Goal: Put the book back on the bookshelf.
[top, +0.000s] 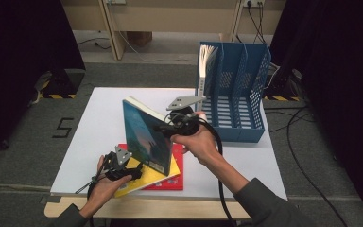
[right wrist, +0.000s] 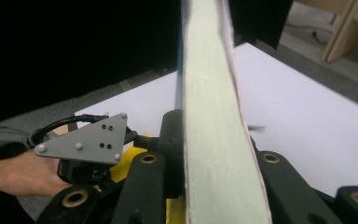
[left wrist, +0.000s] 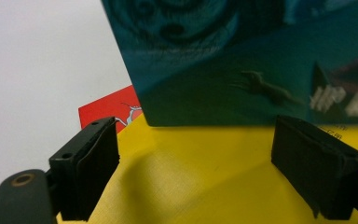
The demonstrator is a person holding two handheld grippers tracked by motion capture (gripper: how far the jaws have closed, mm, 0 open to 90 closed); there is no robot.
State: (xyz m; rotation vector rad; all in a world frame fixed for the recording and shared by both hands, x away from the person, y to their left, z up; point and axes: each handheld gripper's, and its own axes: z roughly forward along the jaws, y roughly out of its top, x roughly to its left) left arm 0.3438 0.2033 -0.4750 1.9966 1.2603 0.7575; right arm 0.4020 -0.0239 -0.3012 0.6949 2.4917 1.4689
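This looks like a lab or a recording studio, not a home. A plain white table (top: 104,132) stands on grey carpet, with black curtains (top: 23,42) hanging on both sides. On the floor there is yellow-black hazard tape (top: 56,96), a taped mark like the number 5 (top: 62,127), and loose black cables (top: 302,161). Wall sockets (top: 253,3) with plugged cords are at the back wall, beside a bare wooden frame (top: 111,28).

overhead faces forward; gripper cameras close on teal book (top: 146,137).
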